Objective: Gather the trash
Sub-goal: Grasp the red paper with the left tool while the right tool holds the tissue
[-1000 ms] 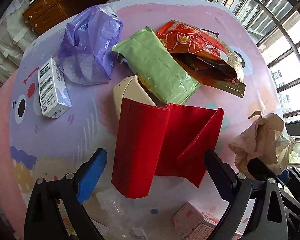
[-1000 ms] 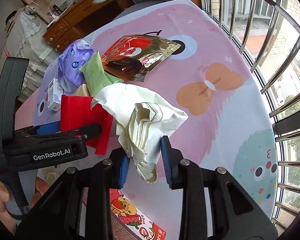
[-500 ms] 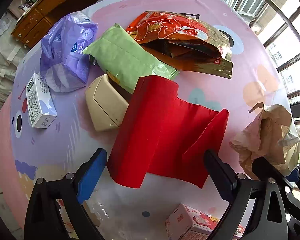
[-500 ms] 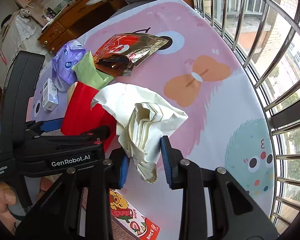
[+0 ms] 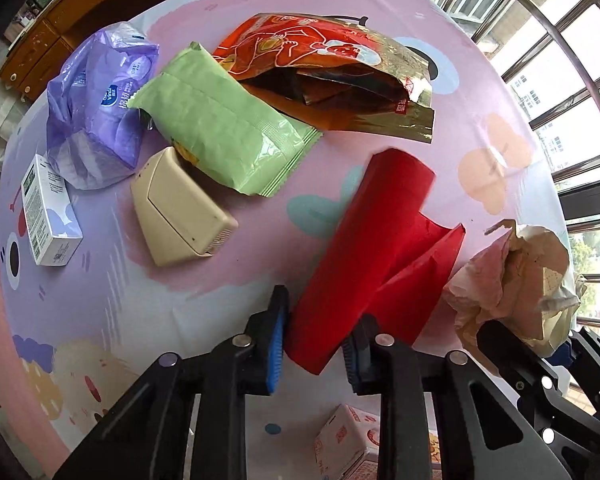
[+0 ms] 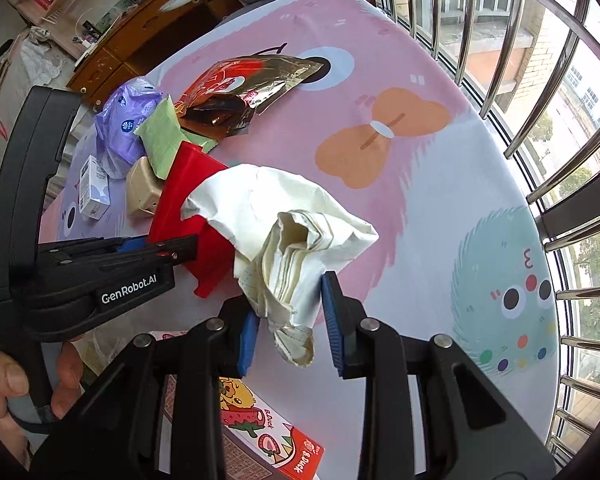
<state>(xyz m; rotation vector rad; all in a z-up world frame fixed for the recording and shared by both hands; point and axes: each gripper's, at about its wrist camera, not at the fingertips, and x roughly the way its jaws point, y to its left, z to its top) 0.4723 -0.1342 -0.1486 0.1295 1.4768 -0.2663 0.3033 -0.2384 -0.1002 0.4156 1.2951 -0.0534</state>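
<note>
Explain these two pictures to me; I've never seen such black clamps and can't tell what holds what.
No robot here: a person holds a two-finger clamp in each hand, with a camera on each looking along the fingers.

Left camera's picture: the left gripper is shut on a red paper.

Right camera's picture: the right gripper pinches a crumpled white paper; the person's hand holds the other clamp.

On the table lie a purple bag, green packet, orange foil bag, beige box and small white box.
</note>
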